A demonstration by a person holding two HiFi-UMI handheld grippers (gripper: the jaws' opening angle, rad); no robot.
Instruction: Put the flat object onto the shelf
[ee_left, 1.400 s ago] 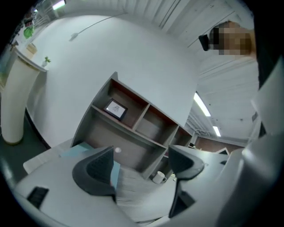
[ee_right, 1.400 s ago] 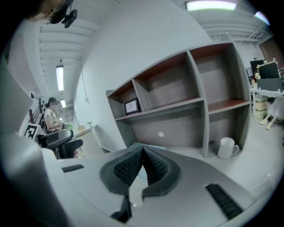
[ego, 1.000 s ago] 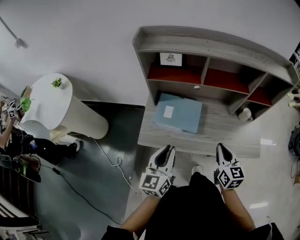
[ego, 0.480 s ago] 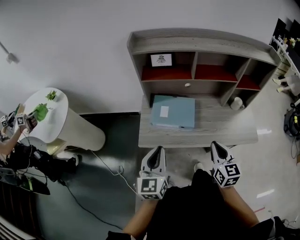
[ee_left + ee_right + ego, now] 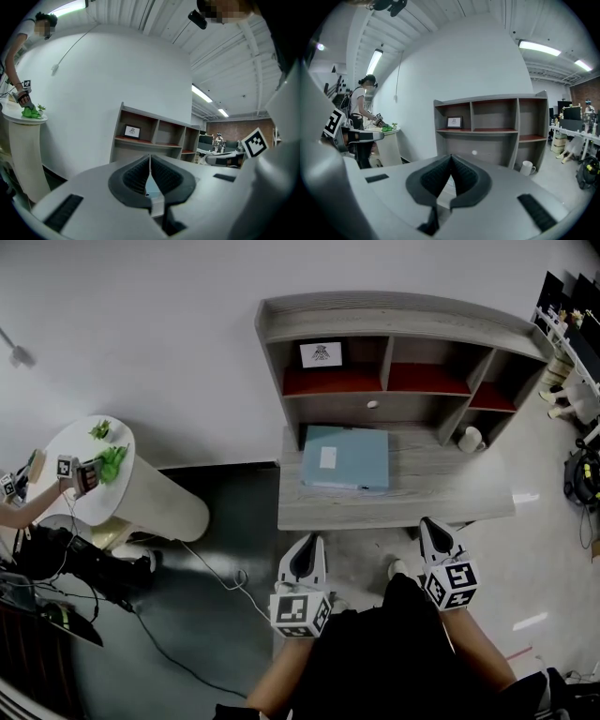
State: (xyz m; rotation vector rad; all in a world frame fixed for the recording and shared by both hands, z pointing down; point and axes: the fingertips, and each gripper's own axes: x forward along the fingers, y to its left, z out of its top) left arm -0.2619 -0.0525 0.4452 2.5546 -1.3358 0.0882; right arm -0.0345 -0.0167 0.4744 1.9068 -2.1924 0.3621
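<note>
A flat light-blue folder (image 5: 347, 457) with a white label lies on the grey desk (image 5: 394, 507), left of its middle, under the shelf unit (image 5: 394, 343). The shelf has red-floored upper compartments; a small framed picture (image 5: 321, 354) stands in the left one. My left gripper (image 5: 307, 559) hangs short of the desk's front edge, shut with nothing in it. My right gripper (image 5: 433, 538) hovers beside it to the right, also shut and empty. In the gripper views both jaw pairs, left gripper (image 5: 150, 160) and right gripper (image 5: 451, 161), meet at the tips, pointing at the shelf.
A white mug (image 5: 469, 439) stands at the desk's back right, the same mug (image 5: 527, 168) showing in the right gripper view. A white round pedestal (image 5: 131, 488) with green items stands at the left, where another person works. Cables (image 5: 216, 568) lie on the dark floor.
The view has shifted, so the desk and shelf now sit more squarely ahead. Both grippers have dropped slightly lower in the view. The left jaws have closed the last bit.
</note>
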